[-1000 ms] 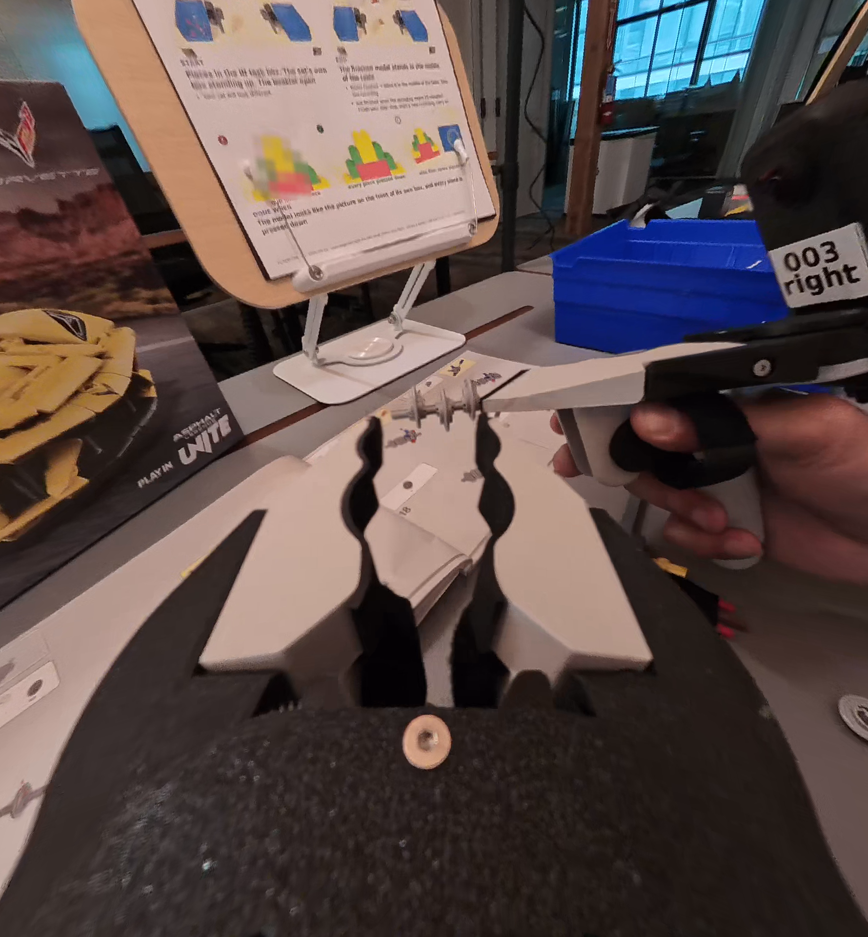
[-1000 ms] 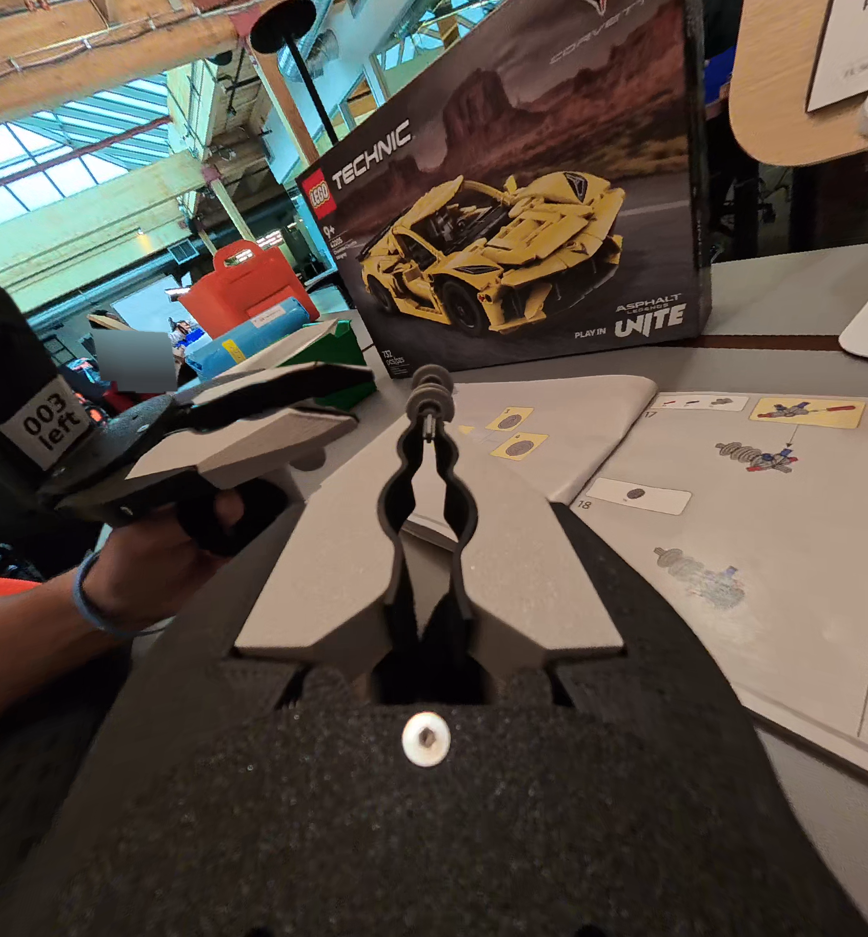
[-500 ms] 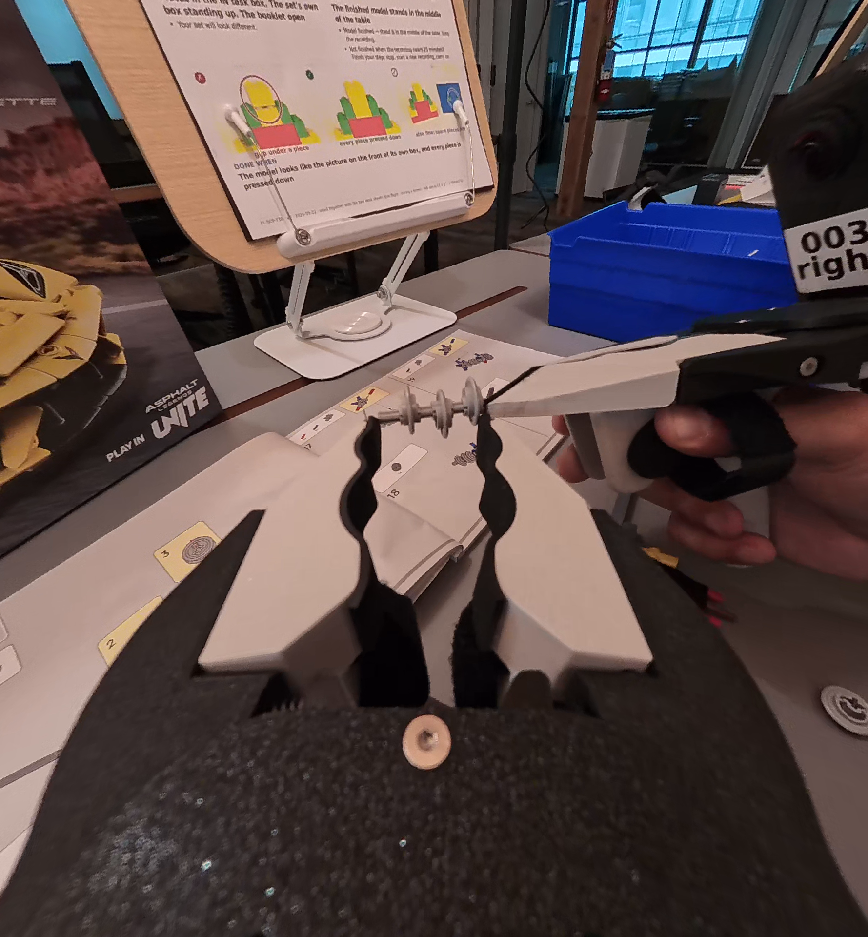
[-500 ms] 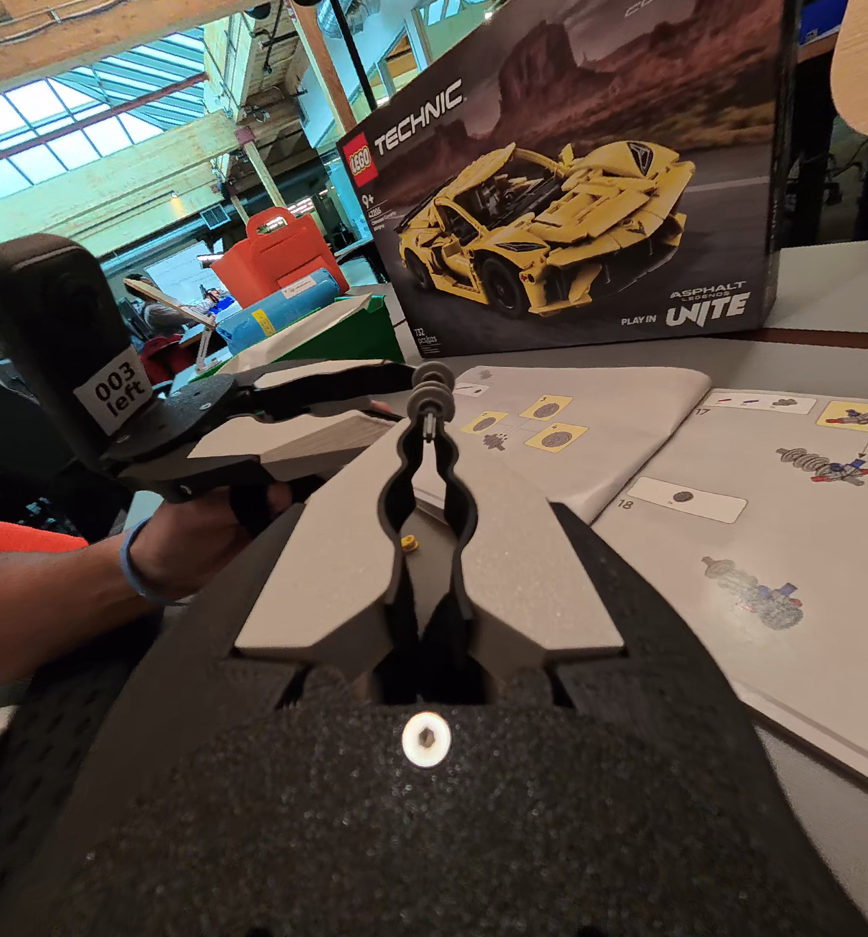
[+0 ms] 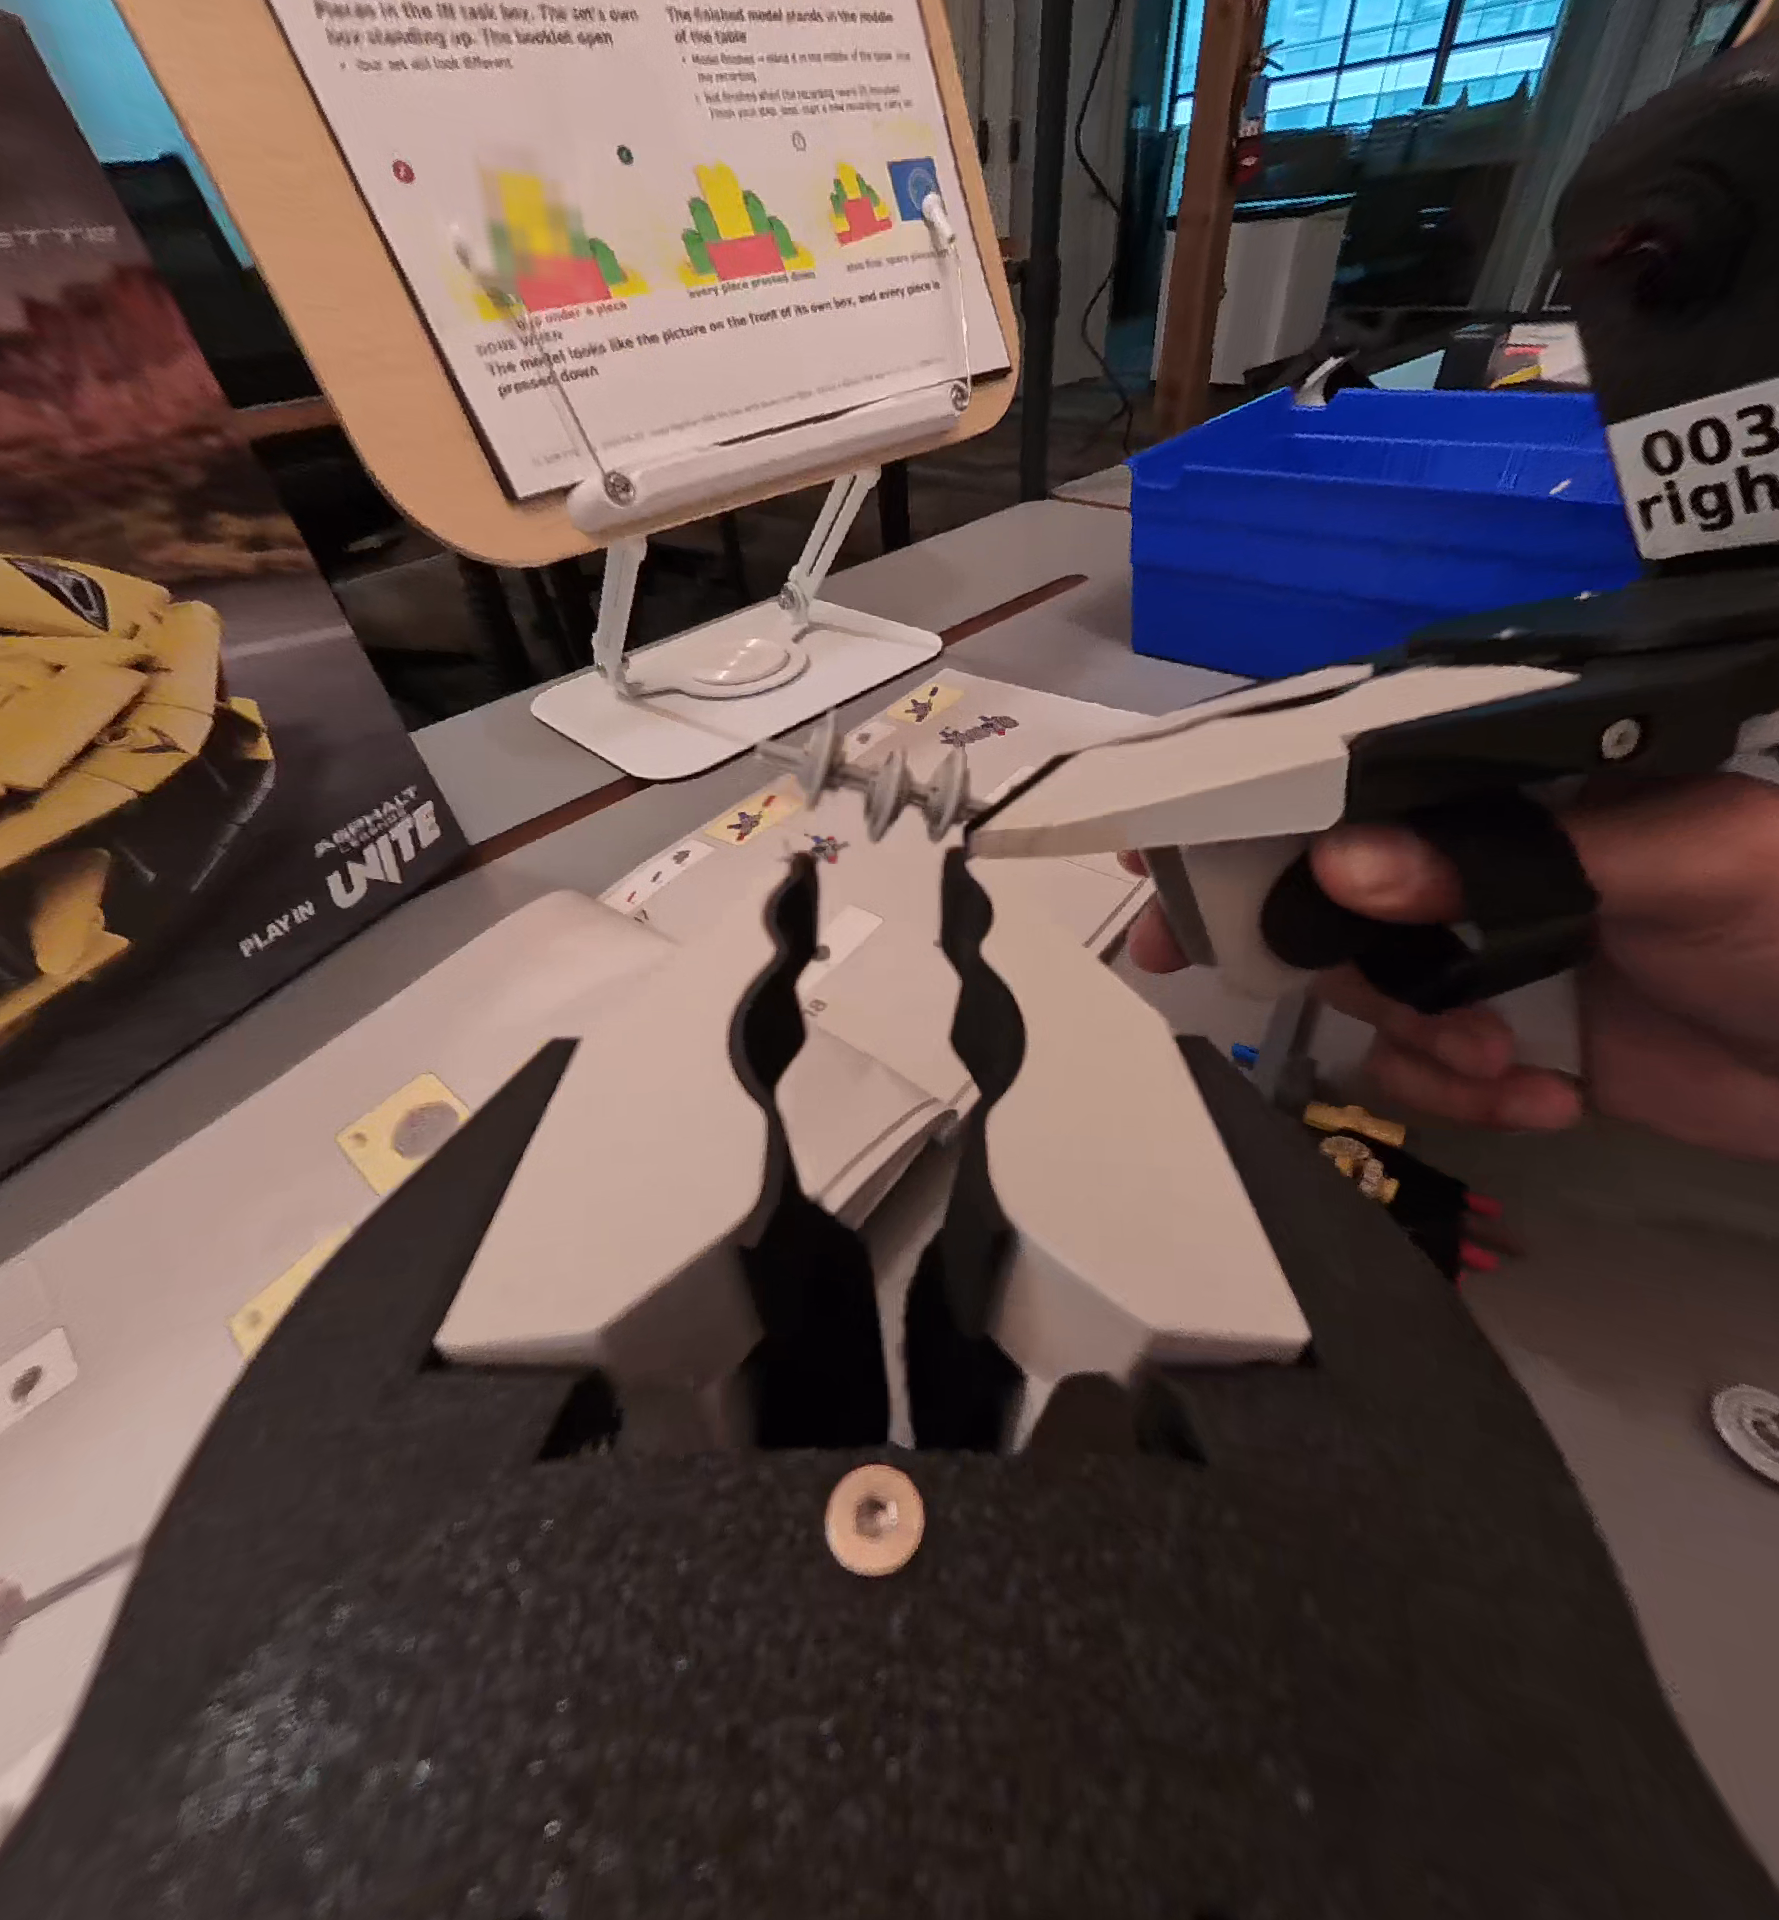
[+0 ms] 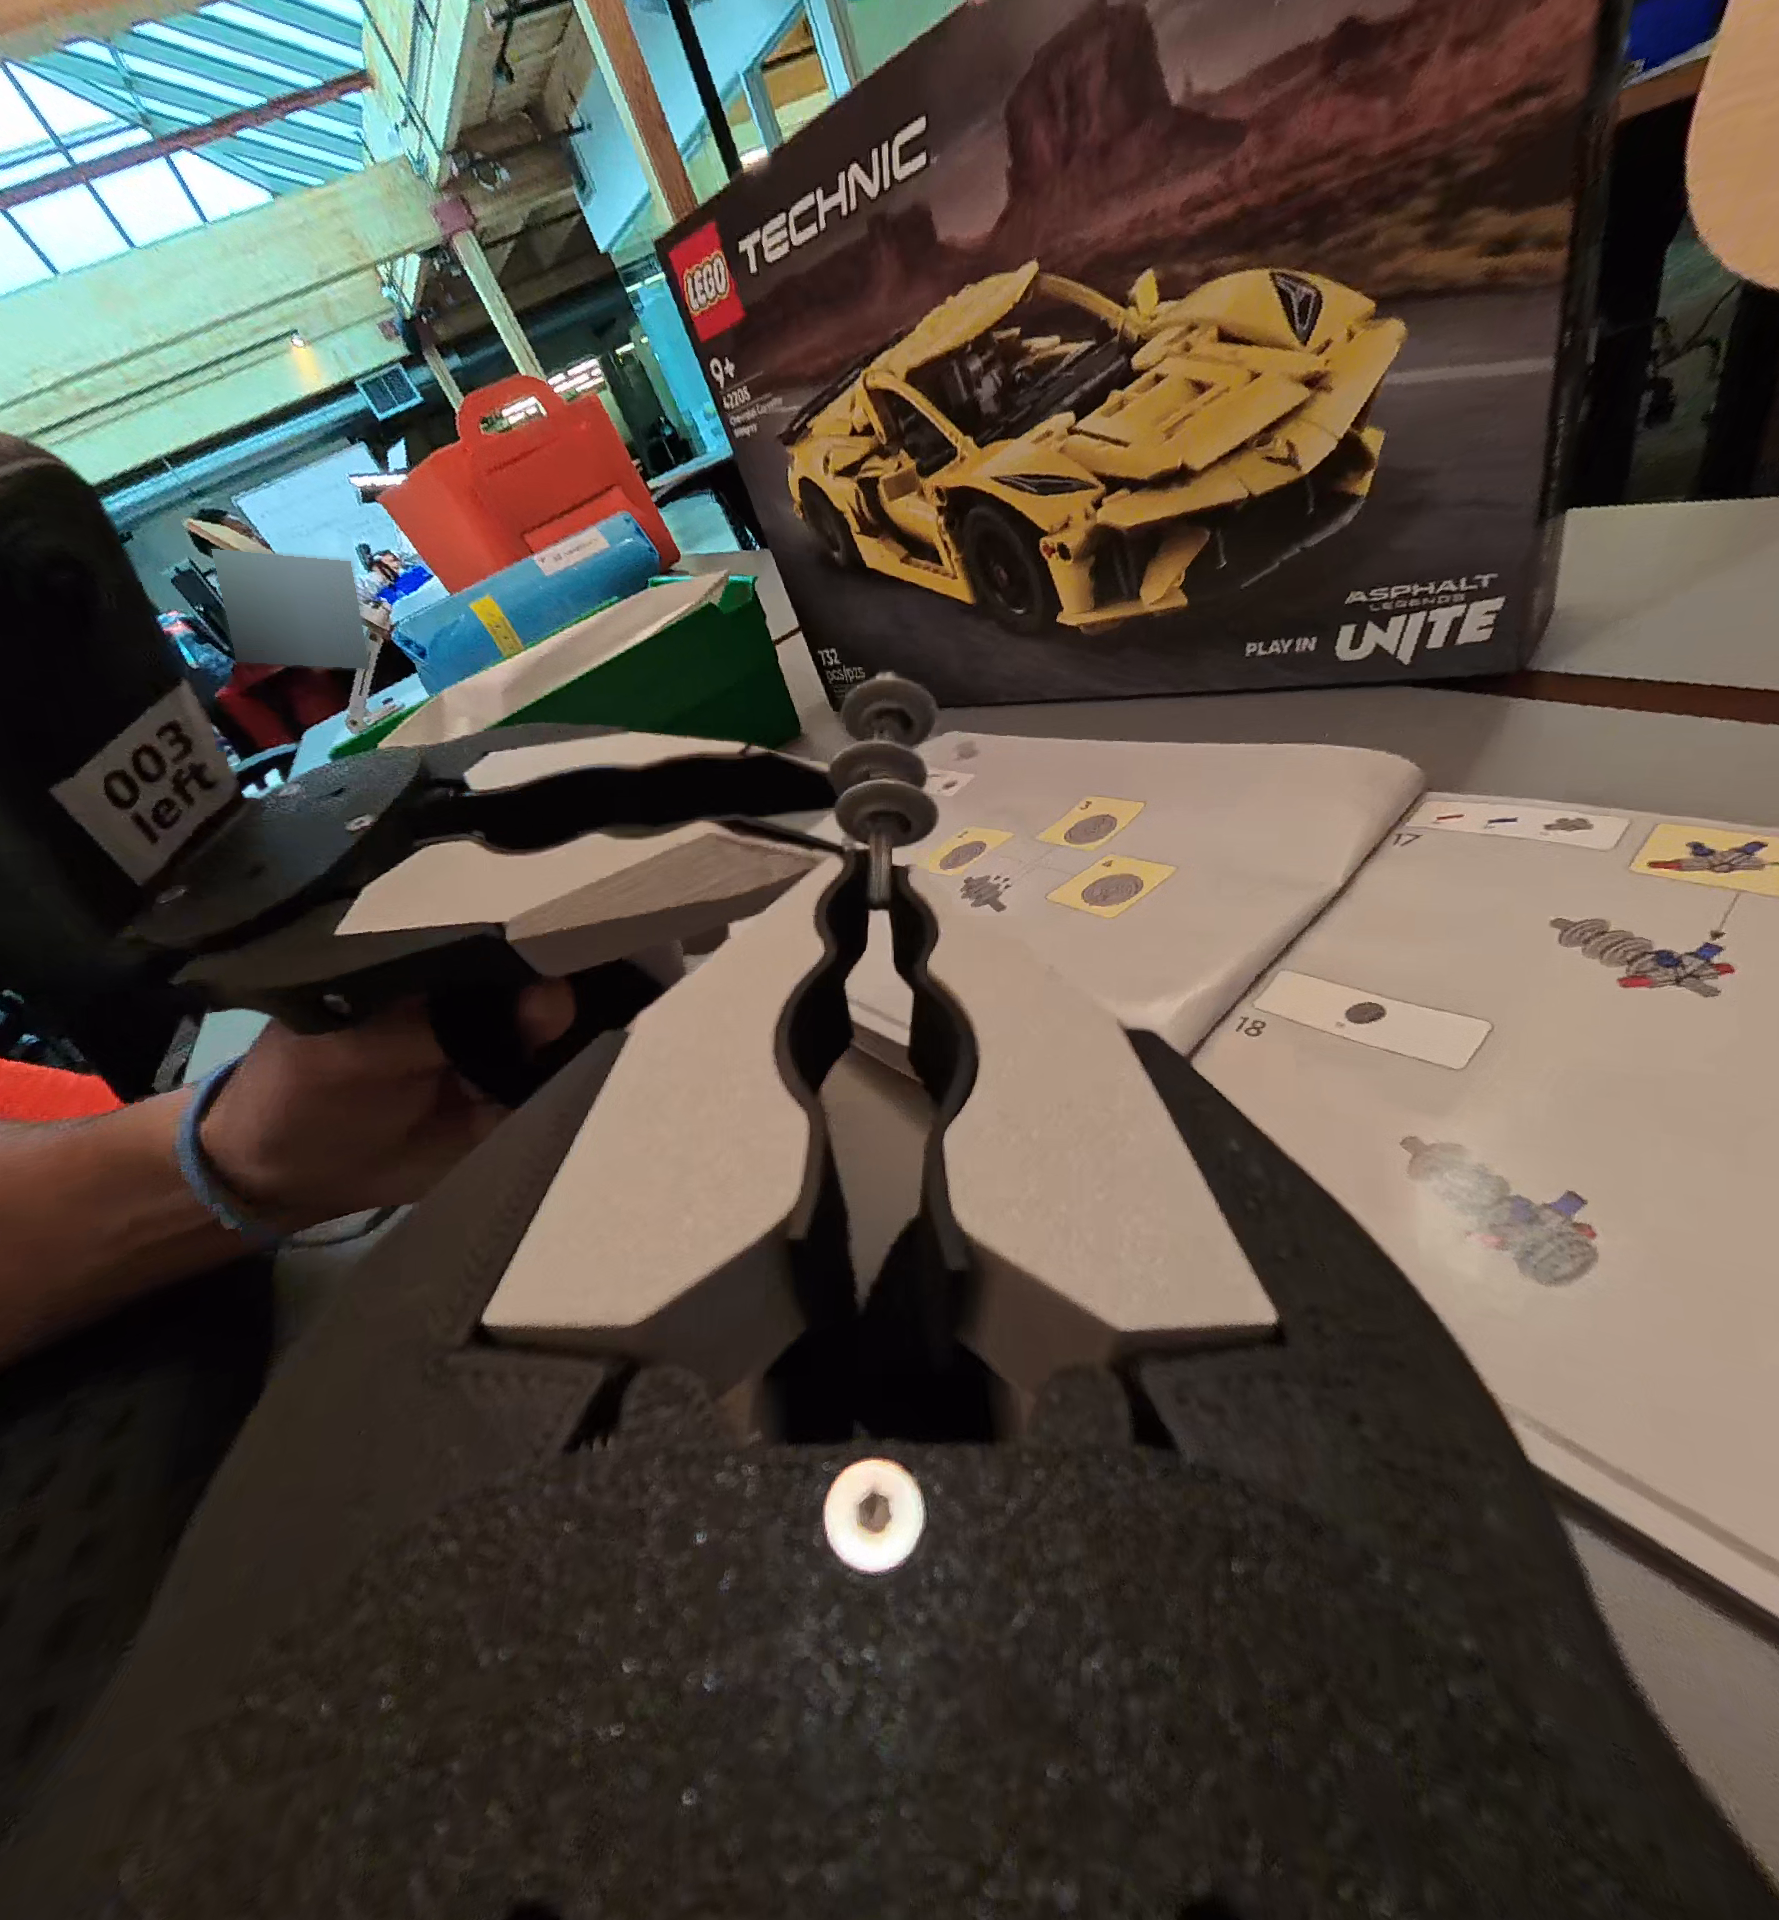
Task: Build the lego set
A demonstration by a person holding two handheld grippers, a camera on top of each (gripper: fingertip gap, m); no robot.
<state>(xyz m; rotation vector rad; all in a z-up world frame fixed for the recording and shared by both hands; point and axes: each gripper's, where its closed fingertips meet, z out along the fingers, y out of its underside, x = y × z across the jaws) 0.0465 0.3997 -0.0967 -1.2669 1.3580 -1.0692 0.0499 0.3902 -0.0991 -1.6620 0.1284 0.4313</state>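
Note:
My right gripper (image 6: 877,885) is shut on the end of a thin axle that carries three grey discs (image 6: 885,769) and holds it in the air over the open instruction booklet (image 6: 1176,831). In the left wrist view the right gripper (image 5: 978,831) reaches in from the right, and the grey disc assembly (image 5: 885,784) sticks out leftwards just beyond my left fingertips. My left gripper (image 5: 877,873) is open and empty. In the right wrist view the left gripper (image 6: 823,821) comes in from the left, its tips right beside the discs.
The set's box with a yellow car (image 6: 1124,416) stands at the back. A wooden sheet stand (image 5: 656,260) and a blue bin (image 5: 1363,530) are beyond the booklet (image 5: 968,717). Small yellow, black and red parts (image 5: 1384,1174) lie on the table. A green bin (image 6: 656,665) stands at left. The grippers are tip to tip, or close to it.
My left gripper has come closer to the disc assembly, its tips now beside it. The right gripper still holds the axle, which has tilted slightly.

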